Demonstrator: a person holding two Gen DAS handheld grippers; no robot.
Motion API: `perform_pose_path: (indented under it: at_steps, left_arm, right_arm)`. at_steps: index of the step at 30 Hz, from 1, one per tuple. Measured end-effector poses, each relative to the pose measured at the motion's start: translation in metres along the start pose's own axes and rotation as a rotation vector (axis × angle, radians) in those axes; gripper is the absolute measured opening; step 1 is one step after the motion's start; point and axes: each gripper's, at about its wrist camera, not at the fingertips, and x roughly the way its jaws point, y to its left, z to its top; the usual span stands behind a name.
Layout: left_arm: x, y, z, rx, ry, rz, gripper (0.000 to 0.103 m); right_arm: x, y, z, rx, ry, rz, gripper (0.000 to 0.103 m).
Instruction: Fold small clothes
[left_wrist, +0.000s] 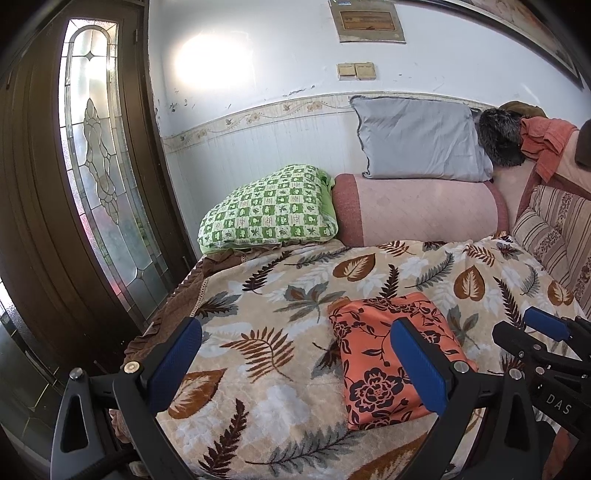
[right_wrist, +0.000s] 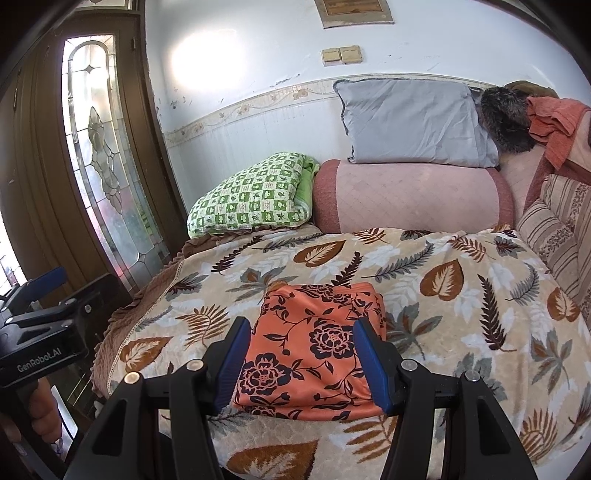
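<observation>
A folded orange cloth with dark flowers (left_wrist: 373, 384) (right_wrist: 306, 369) lies flat on the leaf-patterned blanket (left_wrist: 280, 295) (right_wrist: 461, 302) near the bed's front edge. My left gripper (left_wrist: 297, 325) hovers over the blanket to the cloth's left, open wide, with nothing between its blue pads (left_wrist: 177, 365); its right finger overlaps the cloth in the picture. My right gripper (right_wrist: 302, 325) hangs just in front of the cloth, open, its pads (right_wrist: 373, 365) framing the cloth without pressing on it. Each gripper shows at the edge of the other's view (left_wrist: 535, 332) (right_wrist: 40, 291).
A green checked pillow (right_wrist: 251, 199), a pink bolster (right_wrist: 413, 199) and a grey pillow (right_wrist: 413, 122) line the wall behind. Striped cushions (right_wrist: 561, 229) stand at the right. A dark door with a glass panel (left_wrist: 99, 147) is at the left, beyond the bed's edge.
</observation>
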Motion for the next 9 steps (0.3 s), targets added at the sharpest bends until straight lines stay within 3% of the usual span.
perform_pose_path:
  at_steps: [5, 9]
  left_arm:
    - [0.006, 0.001, 0.0, -0.007, 0.01, -0.02, 0.102]
    - [0.023, 0.002, -0.003, -0.042, 0.052, -0.1, 0.102]
  right_arm:
    - [0.005, 0.003, 0.001, -0.005, 0.007, 0.0, 0.062]
    - [0.015, 0.002, -0.001, 0.003, 0.023, 0.007, 0.062]
